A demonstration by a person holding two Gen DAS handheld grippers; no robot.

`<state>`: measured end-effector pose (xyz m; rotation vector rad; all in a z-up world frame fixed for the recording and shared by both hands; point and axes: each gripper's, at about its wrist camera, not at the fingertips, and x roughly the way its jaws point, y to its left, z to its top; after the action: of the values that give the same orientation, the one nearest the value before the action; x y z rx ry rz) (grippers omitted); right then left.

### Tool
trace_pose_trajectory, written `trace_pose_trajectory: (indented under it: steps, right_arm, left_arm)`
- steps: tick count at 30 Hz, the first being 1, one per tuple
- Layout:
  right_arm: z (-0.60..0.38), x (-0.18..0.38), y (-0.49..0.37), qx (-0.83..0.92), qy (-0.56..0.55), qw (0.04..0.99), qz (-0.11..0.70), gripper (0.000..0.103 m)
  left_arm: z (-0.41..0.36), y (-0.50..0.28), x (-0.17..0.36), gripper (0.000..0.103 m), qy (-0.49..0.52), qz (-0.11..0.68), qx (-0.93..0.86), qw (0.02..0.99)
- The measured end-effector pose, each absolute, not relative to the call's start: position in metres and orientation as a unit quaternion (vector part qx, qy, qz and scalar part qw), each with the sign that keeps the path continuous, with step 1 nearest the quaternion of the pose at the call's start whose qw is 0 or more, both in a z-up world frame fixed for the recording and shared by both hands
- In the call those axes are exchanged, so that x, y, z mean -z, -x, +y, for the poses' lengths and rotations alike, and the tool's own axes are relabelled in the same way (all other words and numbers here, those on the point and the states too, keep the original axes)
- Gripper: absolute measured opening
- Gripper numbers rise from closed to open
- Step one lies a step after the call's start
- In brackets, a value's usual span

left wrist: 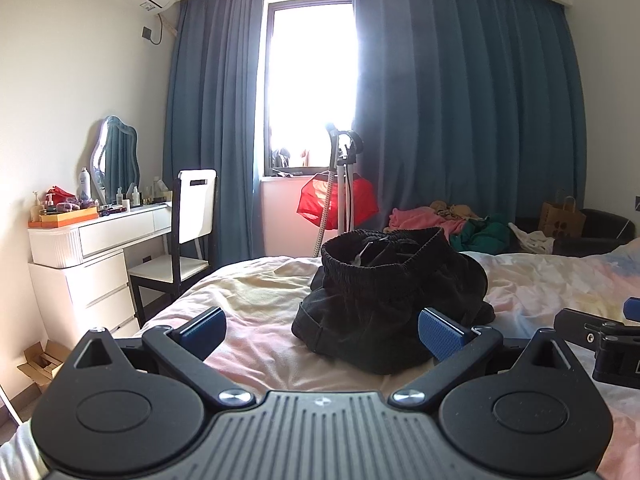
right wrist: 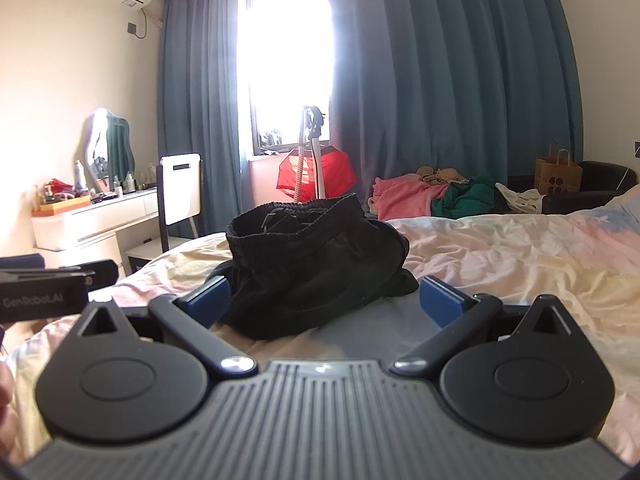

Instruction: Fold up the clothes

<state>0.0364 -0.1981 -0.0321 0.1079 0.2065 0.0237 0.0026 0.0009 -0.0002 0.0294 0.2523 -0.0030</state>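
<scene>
The black shorts (left wrist: 394,300) sit in a crumpled heap on the bed (left wrist: 256,292), their ribbed elastic waistband standing up and gaping open at the top with a drawstring inside, a hemmed leg edge spilling toward the fingers. Seen from the left gripper (left wrist: 322,330), the heap lies just ahead, nearer its right finger (left wrist: 442,334); from the right gripper (right wrist: 324,300), nearer its left finger (right wrist: 210,298); both spread wide, holding nothing. The left gripper's side reads "GenRobot.AI".

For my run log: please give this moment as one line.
left: open | right: open | shorts: crumpled on bed, unheld
</scene>
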Motion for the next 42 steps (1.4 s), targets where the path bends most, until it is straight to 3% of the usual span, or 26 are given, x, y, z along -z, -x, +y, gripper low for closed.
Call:
trace_pose_trajectory:
  steps: [6,34,42]
  right_arm:
    - [-0.188,0.034,-0.042,-0.020,-0.033,0.993,0.111,0.103]
    - [-0.185,0.035,-0.037,-0.023,-0.044,0.994,0.094,0.103]
    - [-0.182,0.029,-0.033,-0.023,-0.033,0.996,0.083,0.099]
  left_arm:
    - [0.006,-0.018,0.002,0.103,-0.004,0.156,0.016,0.988]
    - [0.000,-0.008,0.022,0.103,-0.014,0.126,0.000,0.992]
    - [0.000,-0.029,0.042,0.103,-0.020,0.203,-0.016,0.979]
